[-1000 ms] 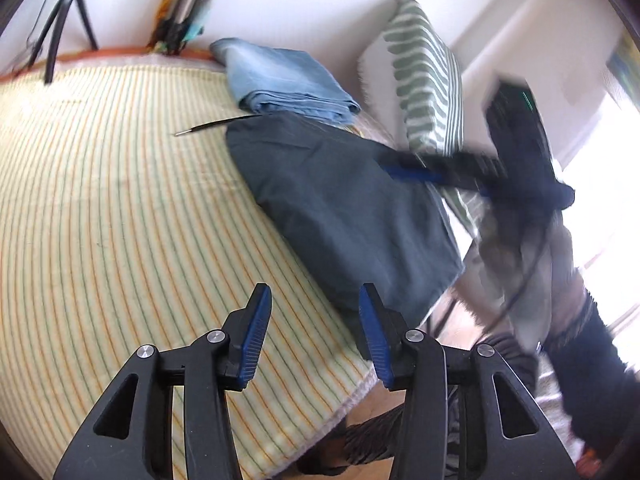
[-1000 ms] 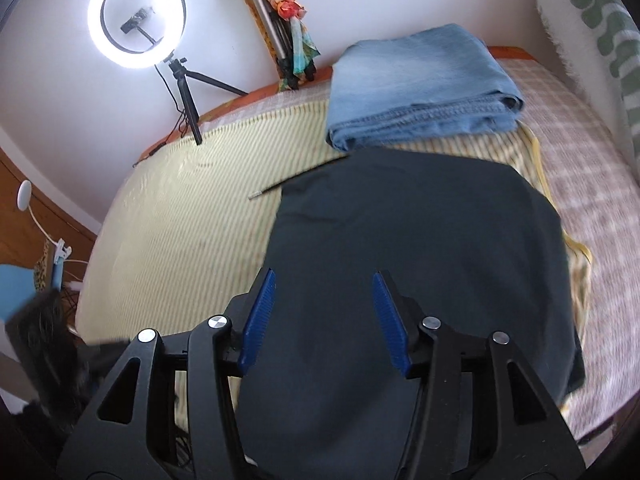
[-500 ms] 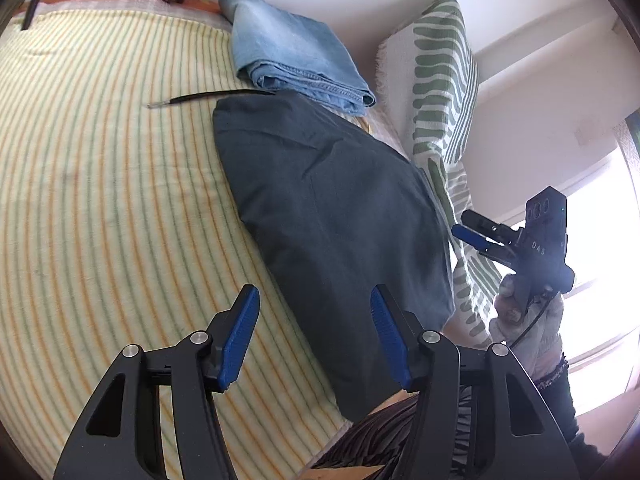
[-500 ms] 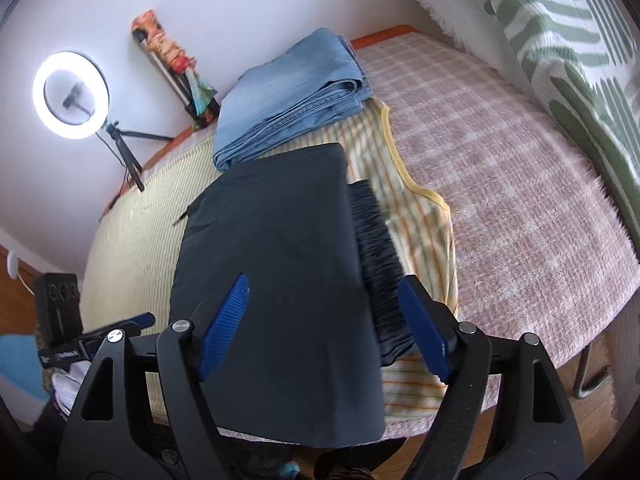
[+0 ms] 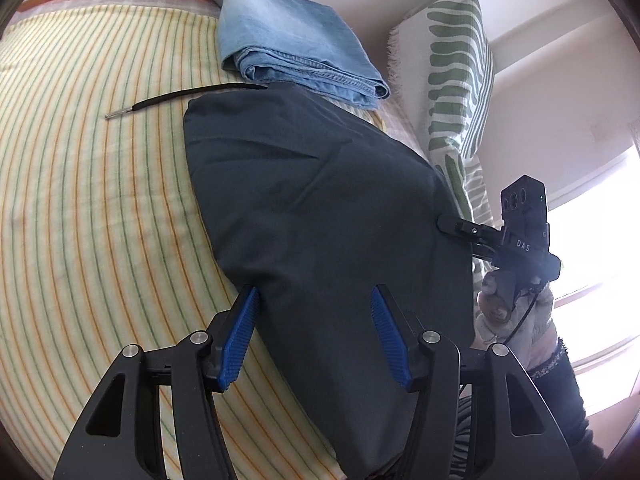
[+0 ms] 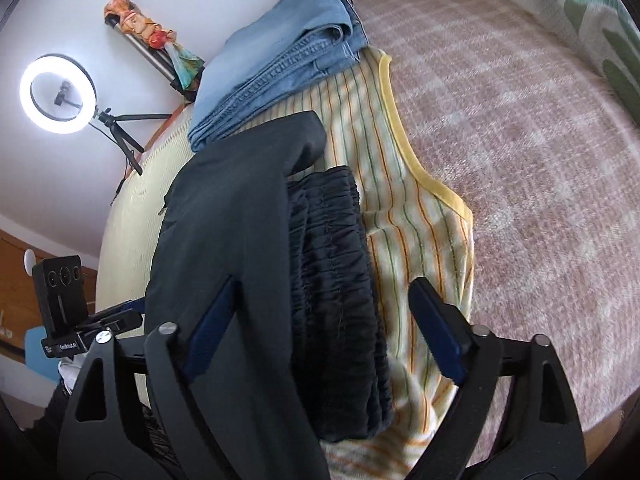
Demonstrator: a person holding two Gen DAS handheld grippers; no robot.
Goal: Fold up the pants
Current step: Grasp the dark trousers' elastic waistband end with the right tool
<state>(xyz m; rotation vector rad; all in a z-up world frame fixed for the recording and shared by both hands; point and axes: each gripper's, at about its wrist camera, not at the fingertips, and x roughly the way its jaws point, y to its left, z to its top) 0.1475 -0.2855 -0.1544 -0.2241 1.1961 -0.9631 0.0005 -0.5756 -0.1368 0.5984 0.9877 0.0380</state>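
Both tools, left tool (image 5: 316, 332) and right tool (image 6: 320, 328), gape wide and empty around the half-folded dark pants (image 5: 320, 208) on the bed (image 5: 80, 200), seemingly poised to grip for another fold.

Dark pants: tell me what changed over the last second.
Both open grippers closed in: left gripper over the near end of the dark pants, right gripper straddling the elastic waistband. Neither grips. The pants and folded jeans stayed put.

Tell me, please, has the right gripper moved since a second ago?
Yes. The right gripper has come down beside the striped pillow to the dark pants' edge.
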